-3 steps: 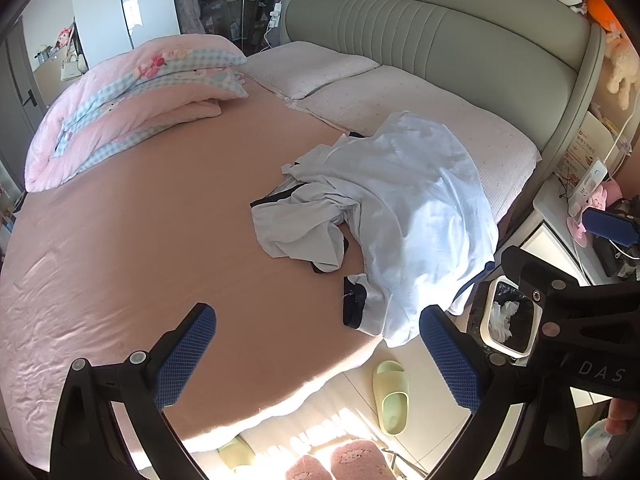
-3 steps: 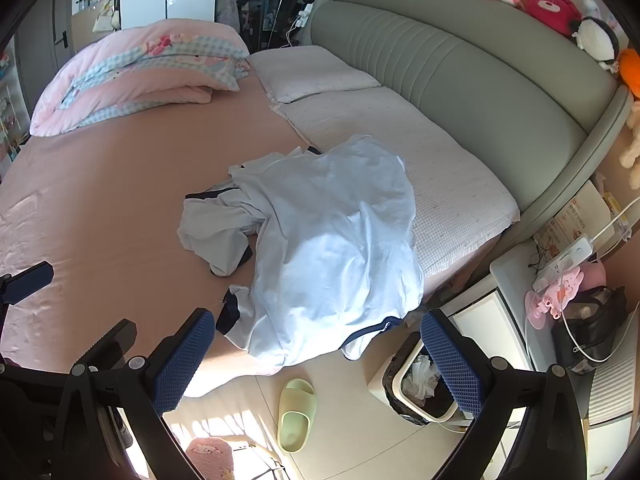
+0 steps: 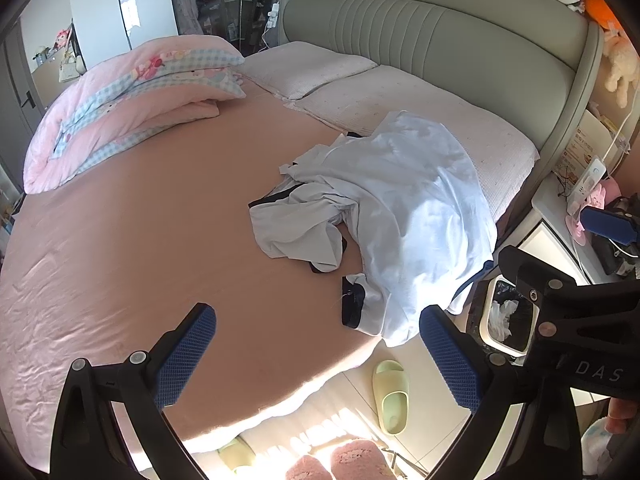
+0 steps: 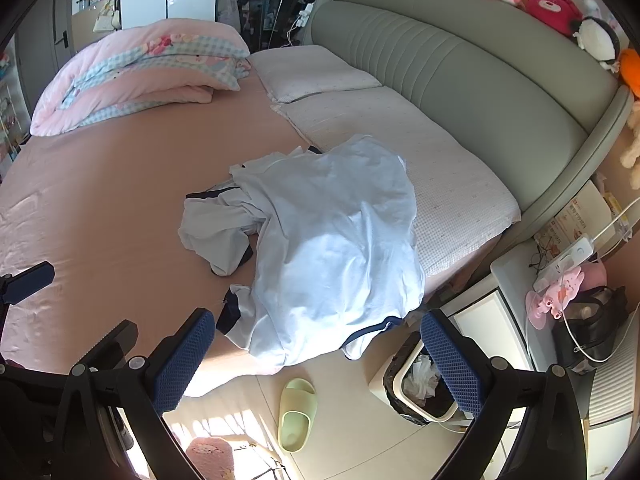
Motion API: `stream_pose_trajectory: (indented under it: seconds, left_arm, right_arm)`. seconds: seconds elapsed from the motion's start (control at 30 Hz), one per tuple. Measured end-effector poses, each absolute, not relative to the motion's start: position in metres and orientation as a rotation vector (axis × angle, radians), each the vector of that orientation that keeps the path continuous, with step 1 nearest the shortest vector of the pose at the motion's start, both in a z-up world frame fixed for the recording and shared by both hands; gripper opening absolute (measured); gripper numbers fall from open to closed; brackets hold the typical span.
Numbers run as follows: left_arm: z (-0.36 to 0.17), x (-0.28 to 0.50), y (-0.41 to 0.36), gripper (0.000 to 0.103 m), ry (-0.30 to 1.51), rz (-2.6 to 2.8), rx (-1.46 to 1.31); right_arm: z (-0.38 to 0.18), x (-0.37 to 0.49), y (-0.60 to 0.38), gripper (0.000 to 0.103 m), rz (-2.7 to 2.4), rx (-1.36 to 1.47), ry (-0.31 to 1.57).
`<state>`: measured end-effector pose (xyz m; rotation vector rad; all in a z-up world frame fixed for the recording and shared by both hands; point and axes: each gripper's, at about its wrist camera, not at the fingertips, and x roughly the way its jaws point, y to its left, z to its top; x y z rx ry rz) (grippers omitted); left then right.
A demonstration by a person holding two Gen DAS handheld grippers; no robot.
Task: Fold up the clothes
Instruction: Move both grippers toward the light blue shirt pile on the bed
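Hovering above the near edge of the round bed covered in a pink satin sheet [image 3: 120,240], both handheld grippers point down at it with nothing between their fingers.

Left gripper [image 3: 316,352]: blue textured pads spread wide, empty, over bare sheet just short of the clothing. Right gripper [image 4: 316,356]: jaws likewise spread wide, empty; its left pad sits over the bed edge, its right pad over the floor beside the bed.

Task item: a crumpled pale blue garment with dark navy trim [image 3: 400,216], lying in a loose heap on the right side of the bed. Its upper part rests on the white dotted mattress pad [image 3: 500,148]; one corner hangs over the bed's edge toward the floor. Unfolded; sleeves or legs are bunched to the left of the heap.

Surroundings: a folded pink and blue-checked quilt [image 3: 132,96] at the far left of the bed, well apart from the garment. Grey-green padded headboard [image 3: 460,40] behind. On the floor, a pale green slipper [image 3: 390,396] and a white waste bin with a black liner [image 4: 420,380], beside the bed.
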<state>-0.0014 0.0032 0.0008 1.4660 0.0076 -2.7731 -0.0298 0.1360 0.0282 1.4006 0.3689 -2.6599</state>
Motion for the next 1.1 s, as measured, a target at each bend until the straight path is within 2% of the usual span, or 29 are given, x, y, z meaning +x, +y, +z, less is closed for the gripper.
stream_pose_trajectory:
  seconds: [0.3, 0.57, 1.0, 1.1]
  left_arm:
    - [-0.001, -0.006, 0.016, 0.103, -0.001, -2.776, 1.477]
    - [-0.006, -0.008, 0.024, 0.103, -0.024, -2.789, 1.493]
    - [-0.023, -0.027, 0.032, 0.103, -0.078, -2.783, 1.531]
    - [-0.030, -0.033, 0.037, 0.103, -0.099, -2.797, 1.527]
  right_arm:
    - [0.026, -0.033, 0.137, 0.103, -2.648, 1.398, 0.376]
    - [0.029, -0.032, 0.123, 0.103, -2.654, 1.314, 0.494]
    - [0.009, -0.049, 0.127, 0.103, -2.595, 1.343, 0.485]
    - [0.004, -0.053, 0.126, 0.103, -2.600, 1.319, 0.531]
